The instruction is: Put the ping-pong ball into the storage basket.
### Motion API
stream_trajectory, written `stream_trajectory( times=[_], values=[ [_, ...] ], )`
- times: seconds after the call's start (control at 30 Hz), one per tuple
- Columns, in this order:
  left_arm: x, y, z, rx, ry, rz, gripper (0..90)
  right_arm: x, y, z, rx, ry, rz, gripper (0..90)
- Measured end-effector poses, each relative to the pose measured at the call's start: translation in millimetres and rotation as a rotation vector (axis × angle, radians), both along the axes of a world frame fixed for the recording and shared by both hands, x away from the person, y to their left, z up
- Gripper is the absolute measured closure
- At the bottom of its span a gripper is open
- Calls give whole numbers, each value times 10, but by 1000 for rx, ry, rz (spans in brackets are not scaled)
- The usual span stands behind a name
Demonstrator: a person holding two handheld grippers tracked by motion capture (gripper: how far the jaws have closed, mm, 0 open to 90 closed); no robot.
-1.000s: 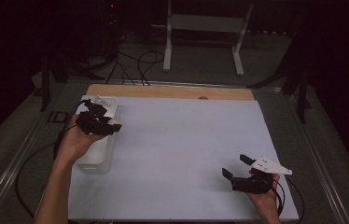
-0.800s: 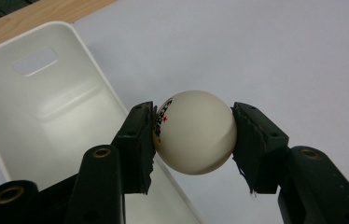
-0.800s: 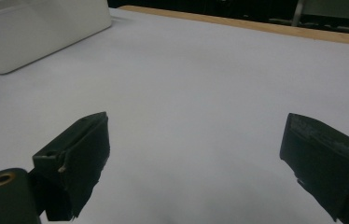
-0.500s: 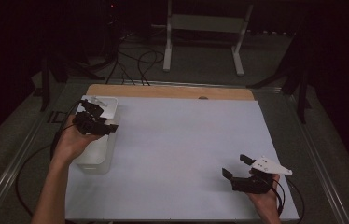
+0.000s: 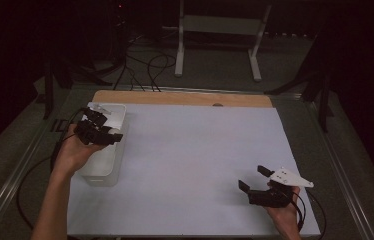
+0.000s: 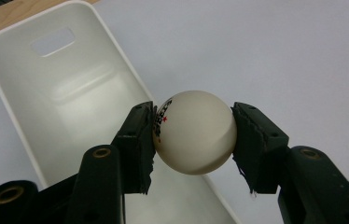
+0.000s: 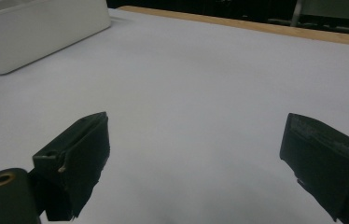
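A white ping-pong ball [image 6: 196,123] with small black and red print sits clamped between the jaws of my left gripper [image 6: 193,142]. That left gripper [image 5: 100,132] hovers over the right rim of a white plastic bin [image 5: 100,164] at the table's left. In the left gripper view the bin [image 6: 60,93] lies below and left of the ball, and its inside looks bare. My right gripper [image 5: 252,178] rests low near the front right of the table, jaws wide apart. Nothing but the white surface lies between the jaws of the right gripper [image 7: 196,140].
A white sheet [image 5: 200,160] covers the table, with a wooden strip [image 5: 185,98] along its far edge. The bin [image 7: 37,28] appears far left in the right gripper view. Cables [image 5: 140,65] and a metal stand [image 5: 220,30] are on the floor behind.
My left gripper has drifted slightly left and nearer over the bin, still holding the ball. The right gripper has stayed where it was.
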State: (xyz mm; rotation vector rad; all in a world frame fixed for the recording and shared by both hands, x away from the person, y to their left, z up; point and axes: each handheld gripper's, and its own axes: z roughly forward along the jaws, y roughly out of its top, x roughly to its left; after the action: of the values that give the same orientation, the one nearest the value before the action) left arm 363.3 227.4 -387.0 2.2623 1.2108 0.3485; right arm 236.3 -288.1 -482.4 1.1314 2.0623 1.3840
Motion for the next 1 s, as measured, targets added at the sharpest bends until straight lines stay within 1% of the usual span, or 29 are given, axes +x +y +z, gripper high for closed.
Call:
stream_trajectory(
  times=[0.37,0.77,1.0],
  values=[
    [-10,46,3,5,-1,7,512,0,1,-1,0,0,0,80],
    [-12,81,-15,24,0,13,512,-1,3,-1,0,0,0,80],
    [-15,114,-27,23,2,22,512,0,4,-1,0,0,1,80]
  ],
)
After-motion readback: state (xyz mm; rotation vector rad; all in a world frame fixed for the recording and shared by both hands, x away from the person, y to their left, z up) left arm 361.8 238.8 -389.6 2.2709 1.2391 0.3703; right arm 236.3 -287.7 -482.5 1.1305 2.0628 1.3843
